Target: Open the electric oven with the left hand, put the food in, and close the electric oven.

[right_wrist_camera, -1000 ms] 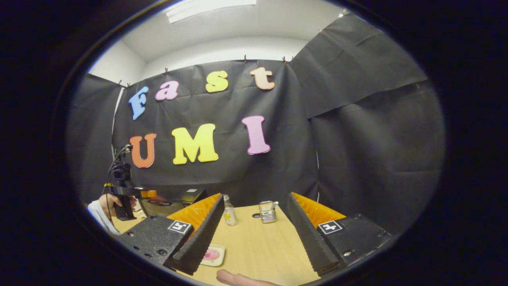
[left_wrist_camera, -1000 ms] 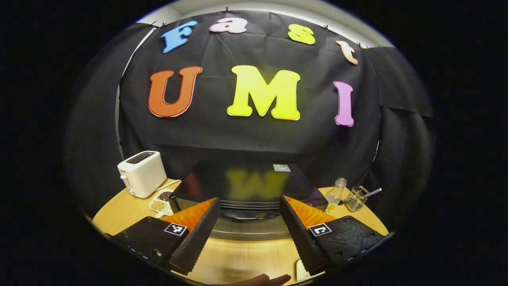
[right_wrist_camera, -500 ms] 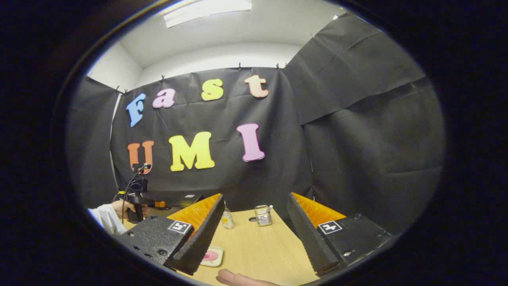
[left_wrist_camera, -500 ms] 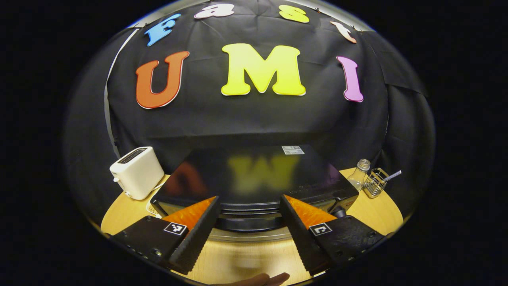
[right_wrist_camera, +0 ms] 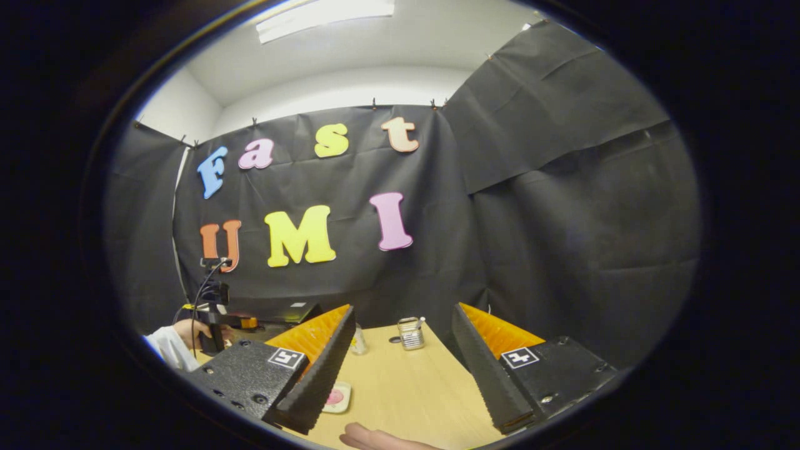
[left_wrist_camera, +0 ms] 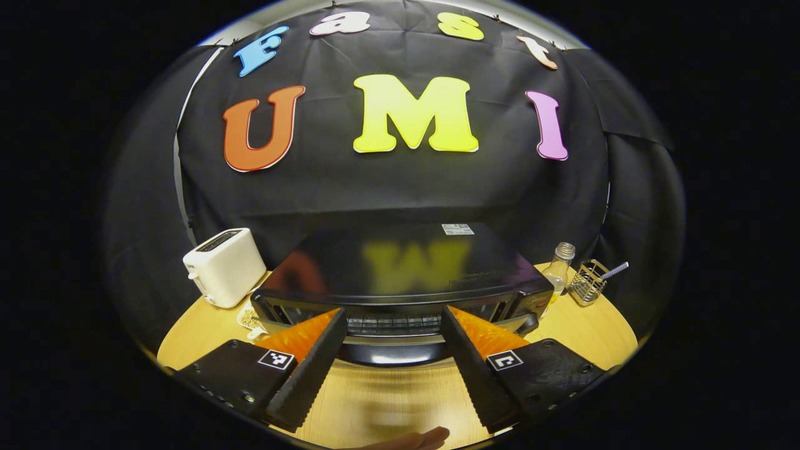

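oven point(left_wrist_camera: 400, 275) lower centre, long axis left-right, front toward camera | left tongs point(left_wrist_camera: 392, 369) spread wide before its front | right tongs point(right_wrist_camera: 400, 369) spread wide over worktop point(right_wrist_camera: 406, 387) | food plate point(right_wrist_camera: 336, 398) lower left

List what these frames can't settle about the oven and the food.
- Black electric oven door and handle: left gripper view, the left gripper fingers cover its lower front, so door state is unclear.
- Pink food on the small pale plate: right gripper view, half behind a right gripper finger; too small to identify.
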Tool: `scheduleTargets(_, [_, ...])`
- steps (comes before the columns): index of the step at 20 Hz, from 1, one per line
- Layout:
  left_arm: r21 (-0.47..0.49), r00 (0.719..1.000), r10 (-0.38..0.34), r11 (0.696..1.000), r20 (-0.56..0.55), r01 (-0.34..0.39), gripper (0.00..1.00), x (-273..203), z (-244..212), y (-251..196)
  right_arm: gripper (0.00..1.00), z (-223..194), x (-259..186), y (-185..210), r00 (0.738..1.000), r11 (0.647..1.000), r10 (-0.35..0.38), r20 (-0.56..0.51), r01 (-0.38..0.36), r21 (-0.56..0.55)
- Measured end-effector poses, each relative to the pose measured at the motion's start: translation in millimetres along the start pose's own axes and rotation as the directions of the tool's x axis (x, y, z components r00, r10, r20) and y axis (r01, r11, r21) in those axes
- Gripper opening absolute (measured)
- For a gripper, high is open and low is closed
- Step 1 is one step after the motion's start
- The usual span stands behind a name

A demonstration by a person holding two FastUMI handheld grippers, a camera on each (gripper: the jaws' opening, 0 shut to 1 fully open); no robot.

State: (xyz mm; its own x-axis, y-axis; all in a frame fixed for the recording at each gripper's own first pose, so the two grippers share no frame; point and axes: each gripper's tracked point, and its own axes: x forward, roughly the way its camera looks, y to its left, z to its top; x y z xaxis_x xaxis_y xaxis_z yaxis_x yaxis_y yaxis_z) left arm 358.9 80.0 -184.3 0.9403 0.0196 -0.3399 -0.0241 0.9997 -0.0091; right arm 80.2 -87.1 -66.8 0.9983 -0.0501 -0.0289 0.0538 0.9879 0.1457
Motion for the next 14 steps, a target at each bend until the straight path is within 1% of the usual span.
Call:
scheduleTargets(2, [-0.006, 1.000, -0.002, 1.000, -0.017, 0.002, 0.96, -7.1, -18.6, -1.0, 0.99, -2.3, -6.2, 4.5, 1.000, 1.000, 0.012, -0.005, -0.012, 0.012])
scheduleTargets(4, [-0.008, 0.996, -0.004, 1.000, -0.094, 0.003, 0.96, -15.0, -54.1, -2.3, 0.99, -4.7, -11.4, 8.4, 1.000, 1.000, 0.018, -0.009, -0.018, 0.009])
scheduleTargets(6, [-0.012, 0.991, 0.011, 1.000, -0.136, -0.012, 0.96, -20.7, -85.4, 2.7, 0.99, -5.7, -19.4, 15.4, 1.000, 1.000, 0.027, -0.009, -0.027, -0.008])
scheduleTargets(9, [-0.014, 0.986, 0.001, 1.000, -0.168, -0.003, 0.95, -28.0, -117.1, 2.9, 0.99, -1.9, -28.7, 25.9, 0.999, 0.999, 0.040, 0.002, -0.040, -0.028])
scheduleTargets(12, [0.000, 0.982, 0.004, 1.000, -0.188, -0.004, 0.95, -34.3, -130.4, 7.0, 0.99, -2.6, -33.9, 39.3, 0.998, 0.998, 0.057, 0.001, -0.057, -0.032])
scheduleTargets(13, [-0.005, 0.978, 0.002, 1.000, -0.210, -0.003, 0.96, -36.7, -134.8, 6.4, 0.96, -3.8, -35.2, 42.4, 0.998, 0.998, 0.061, -0.003, -0.061, -0.035])
scheduleTargets(14, [-0.009, 0.973, 0.000, 1.000, -0.230, -0.002, 0.96, -38.1, -138.5, 5.7, 0.99, -4.8, -36.2, 45.8, 0.998, 0.997, 0.066, -0.006, -0.066, -0.039])
